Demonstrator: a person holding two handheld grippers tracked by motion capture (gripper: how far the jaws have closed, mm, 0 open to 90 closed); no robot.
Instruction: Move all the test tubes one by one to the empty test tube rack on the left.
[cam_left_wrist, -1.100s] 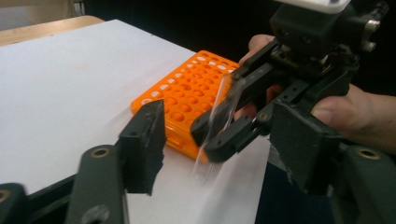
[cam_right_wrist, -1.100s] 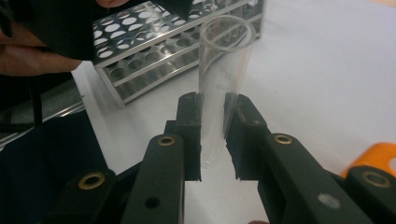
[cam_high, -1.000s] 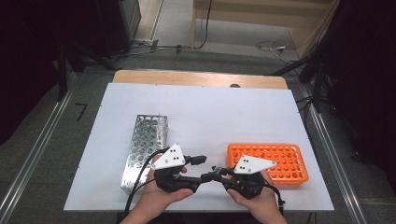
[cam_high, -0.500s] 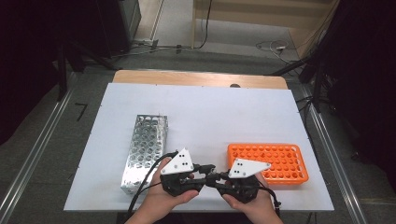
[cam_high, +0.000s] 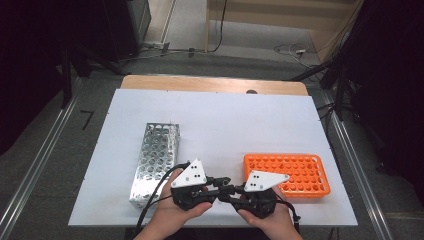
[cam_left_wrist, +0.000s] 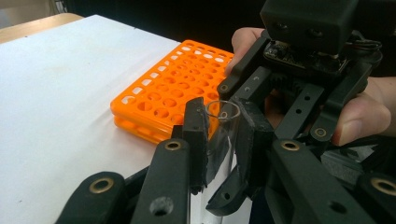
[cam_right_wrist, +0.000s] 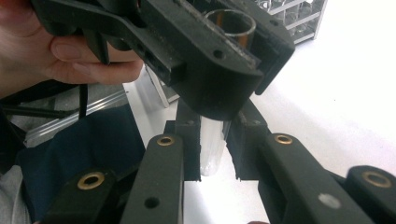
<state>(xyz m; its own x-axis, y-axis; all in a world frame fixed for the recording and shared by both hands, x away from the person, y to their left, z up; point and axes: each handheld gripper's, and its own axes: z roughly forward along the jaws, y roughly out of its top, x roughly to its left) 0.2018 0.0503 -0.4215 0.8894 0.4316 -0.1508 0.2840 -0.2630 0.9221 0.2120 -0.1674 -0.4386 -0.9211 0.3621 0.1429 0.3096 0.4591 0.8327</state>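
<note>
Tube (cam_left_wrist: 223, 126) clamped in left gripper (cam_left_wrist: 219, 140) jaws, base hidden

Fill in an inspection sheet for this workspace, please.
Surface: white table, bare apart from the racks.
Job's things: metal rack left, orange rack right, both look empty; clear test tube held near the front edge.
Clutter: nothing seen.
Grippers: left tongs clamp the tube near its rim; right tongs flank its rounded end, contact unclear.
Cables: black cable trails from the left; loose leads on the floor.
Surroundings: aluminium rails, dark curtains.
</note>
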